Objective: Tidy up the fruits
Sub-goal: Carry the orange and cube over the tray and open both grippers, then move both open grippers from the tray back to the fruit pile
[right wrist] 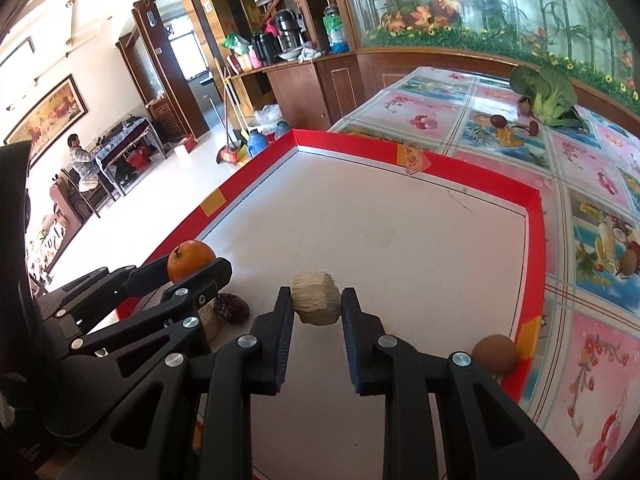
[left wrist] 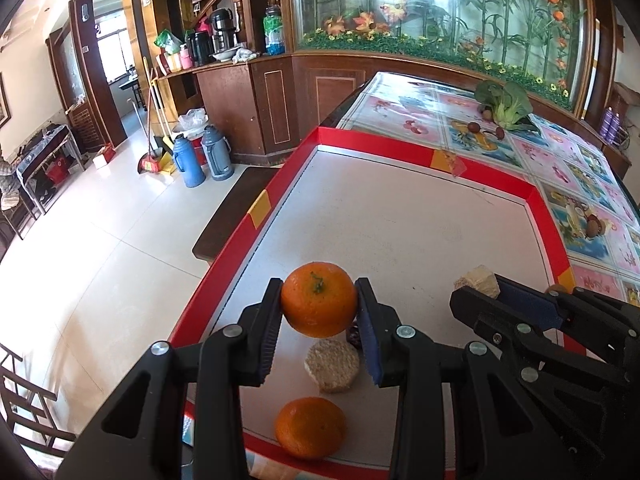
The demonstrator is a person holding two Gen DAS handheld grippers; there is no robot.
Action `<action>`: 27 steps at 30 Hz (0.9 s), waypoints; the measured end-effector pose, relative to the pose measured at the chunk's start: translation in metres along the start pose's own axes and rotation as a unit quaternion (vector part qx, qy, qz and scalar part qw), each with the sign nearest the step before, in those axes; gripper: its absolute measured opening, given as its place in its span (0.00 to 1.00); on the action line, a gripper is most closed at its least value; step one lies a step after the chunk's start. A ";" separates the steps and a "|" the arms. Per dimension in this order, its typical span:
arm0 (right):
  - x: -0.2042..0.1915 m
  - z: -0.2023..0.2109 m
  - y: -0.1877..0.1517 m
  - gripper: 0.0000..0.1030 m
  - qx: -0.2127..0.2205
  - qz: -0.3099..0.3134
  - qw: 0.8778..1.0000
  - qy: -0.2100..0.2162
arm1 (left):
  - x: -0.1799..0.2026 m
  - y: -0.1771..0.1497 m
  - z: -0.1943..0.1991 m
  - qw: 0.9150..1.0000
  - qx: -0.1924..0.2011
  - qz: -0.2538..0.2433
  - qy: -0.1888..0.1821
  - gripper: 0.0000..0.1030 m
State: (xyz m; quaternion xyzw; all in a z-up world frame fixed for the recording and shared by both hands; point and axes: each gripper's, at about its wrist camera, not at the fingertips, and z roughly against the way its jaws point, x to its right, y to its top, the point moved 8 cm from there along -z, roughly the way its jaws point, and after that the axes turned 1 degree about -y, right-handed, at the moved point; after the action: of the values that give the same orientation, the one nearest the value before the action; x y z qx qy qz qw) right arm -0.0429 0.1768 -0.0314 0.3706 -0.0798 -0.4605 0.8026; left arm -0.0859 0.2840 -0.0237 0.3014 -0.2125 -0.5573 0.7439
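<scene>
STEP: carry, both loads lifted over the red-edged tray (left wrist: 400, 152) | LEFT: left gripper (left wrist: 319, 306) clamped on mandarin (left wrist: 319, 304) | RIGHT: right gripper (right wrist: 316, 300) clamped on pale fibrous chunk (right wrist: 316, 298) | NEXT: a set-down spot is to be chosen, probably beside the second mandarin (left wrist: 310, 427).

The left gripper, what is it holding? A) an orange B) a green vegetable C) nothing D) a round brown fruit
A: the left gripper has its two pads pressed on the sides of an orange, lifted above the white tray.
</scene>
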 end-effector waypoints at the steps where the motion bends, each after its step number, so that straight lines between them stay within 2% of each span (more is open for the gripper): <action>1: 0.000 -0.003 0.000 0.22 -0.008 0.000 1.000 -0.002 | -0.001 -0.001 -0.003 1.000 -0.007 0.006 -0.002 0.37; 3: -0.002 -0.005 0.000 0.22 -0.015 0.004 1.000 -0.006 | -0.003 -0.004 -0.009 0.999 -0.022 0.024 -0.008 0.37; 8: -0.004 -0.009 -0.002 0.23 -0.028 0.020 0.999 -0.011 | -0.007 -0.004 -0.011 0.999 -0.029 0.032 0.014 0.38; 11: -0.001 -0.008 0.000 0.23 -0.044 0.018 0.999 0.000 | -0.011 -0.004 -0.011 0.999 -0.031 0.033 0.029 0.53; 12: 0.001 -0.006 0.000 0.25 -0.048 0.011 0.999 0.008 | -0.014 -0.003 -0.010 0.998 -0.030 0.035 0.030 0.63; 13: 0.005 -0.002 0.000 0.33 -0.047 -0.001 0.999 0.021 | -0.015 -0.003 -0.009 0.998 -0.029 0.038 0.029 0.67; 14: 0.010 0.004 0.002 0.45 -0.037 -0.016 0.999 0.036 | -0.016 -0.002 -0.006 0.998 -0.025 0.041 0.027 0.74; 15: 0.014 0.009 0.004 0.49 -0.026 -0.030 0.998 0.049 | -0.017 -0.002 -0.003 0.998 -0.021 0.042 0.028 0.78; 17: 0.027 0.027 0.008 0.50 0.005 -0.063 0.995 0.084 | -0.019 0.001 0.007 0.999 -0.008 0.042 0.032 0.79; 20: 0.062 0.062 0.015 0.50 0.061 -0.108 0.987 0.099 | -0.021 0.007 0.020 0.998 0.012 0.042 0.042 0.82; 24: 0.121 0.095 0.011 0.50 0.098 -0.140 0.984 0.040 | -0.009 0.013 0.039 0.998 0.034 0.029 0.036 0.83; 27: 0.170 0.119 -0.007 0.50 0.110 -0.172 0.979 0.000 | 0.014 0.013 0.051 0.999 0.044 0.009 0.012 0.83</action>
State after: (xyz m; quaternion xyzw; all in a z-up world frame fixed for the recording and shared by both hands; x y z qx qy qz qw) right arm -0.0071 -0.0232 0.0125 0.4645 -0.0654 -0.5800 0.6660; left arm -0.1059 0.2622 0.0218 0.3385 -0.2308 -0.5373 0.7372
